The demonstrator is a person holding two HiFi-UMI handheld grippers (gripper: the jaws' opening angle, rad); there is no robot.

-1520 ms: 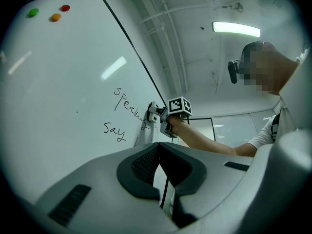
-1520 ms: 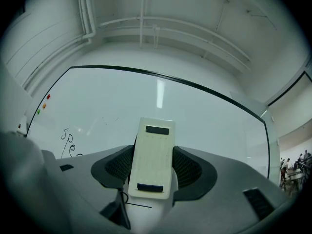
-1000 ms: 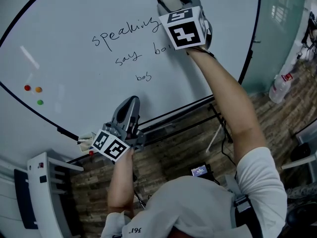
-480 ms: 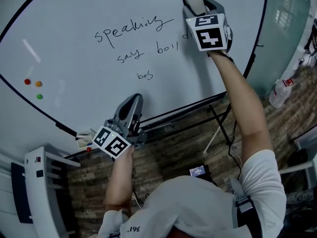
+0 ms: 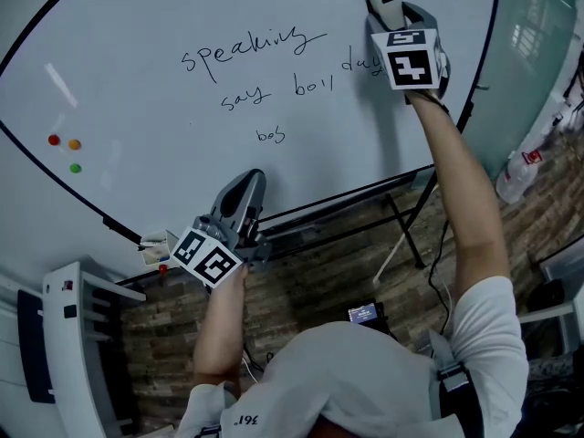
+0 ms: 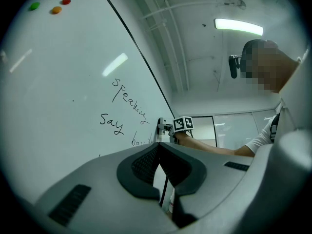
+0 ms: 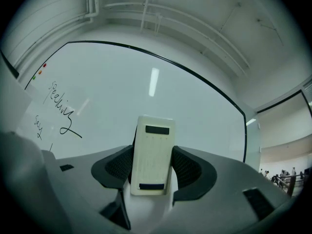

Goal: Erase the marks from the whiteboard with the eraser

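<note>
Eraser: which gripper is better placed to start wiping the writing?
Right. The right gripper is shut on the eraser, up at the whiteboard beside the writing's right end. The left gripper is shut, empty, low by the board's bottom edge.

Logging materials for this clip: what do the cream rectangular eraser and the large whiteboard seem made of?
Cream rectangular eraser: likely matte moulded plastic, a smooth shell with dark inset strips. Large whiteboard: glossy coated panel, judging by bright reflected streaks; exact material unclear.

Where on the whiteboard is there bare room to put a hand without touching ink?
Bare on the whiteboard: the top band above "speaking"; the stretch between the magnets and "say"; lower right, under "dug". Crowded: the centre lines, with the eraser at their right end.
</note>
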